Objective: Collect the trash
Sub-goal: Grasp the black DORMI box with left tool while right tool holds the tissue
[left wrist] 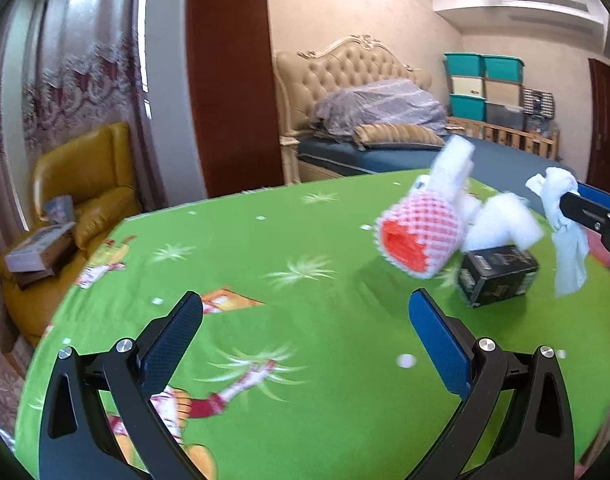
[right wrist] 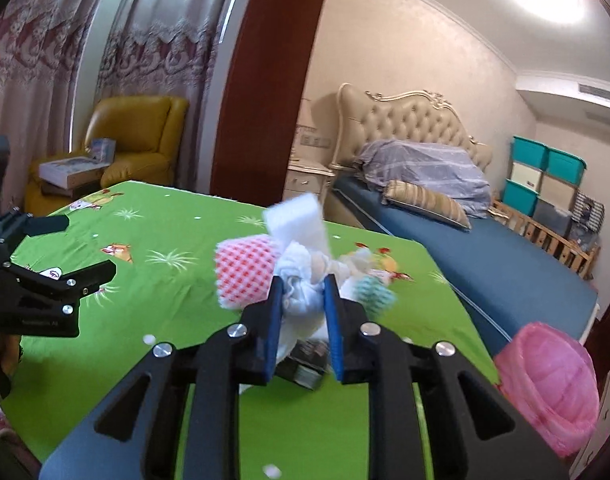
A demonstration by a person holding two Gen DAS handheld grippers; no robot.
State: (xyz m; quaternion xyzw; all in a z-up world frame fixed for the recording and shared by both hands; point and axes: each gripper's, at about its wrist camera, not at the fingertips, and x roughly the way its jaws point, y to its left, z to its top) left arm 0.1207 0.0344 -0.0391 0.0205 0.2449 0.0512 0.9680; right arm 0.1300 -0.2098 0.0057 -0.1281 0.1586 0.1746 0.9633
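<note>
Right gripper (right wrist: 304, 294) jaws clench a crumpled tissue (right wrist: 301, 280); left gripper (left wrist: 305, 316) jaws released; pink-lined bin (right wrist: 553, 384) contents unseen.

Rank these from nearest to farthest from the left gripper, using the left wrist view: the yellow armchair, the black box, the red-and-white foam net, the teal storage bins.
Measured from the left gripper, whose jaws stand open:
1. Red-and-white foam net, ahead right on the green tablecloth.
2. Black box, farther right; close to the net, nearly a tie.
3. Yellow armchair, off the table, left.
4. Teal storage bins, at the far wall, right.
</note>
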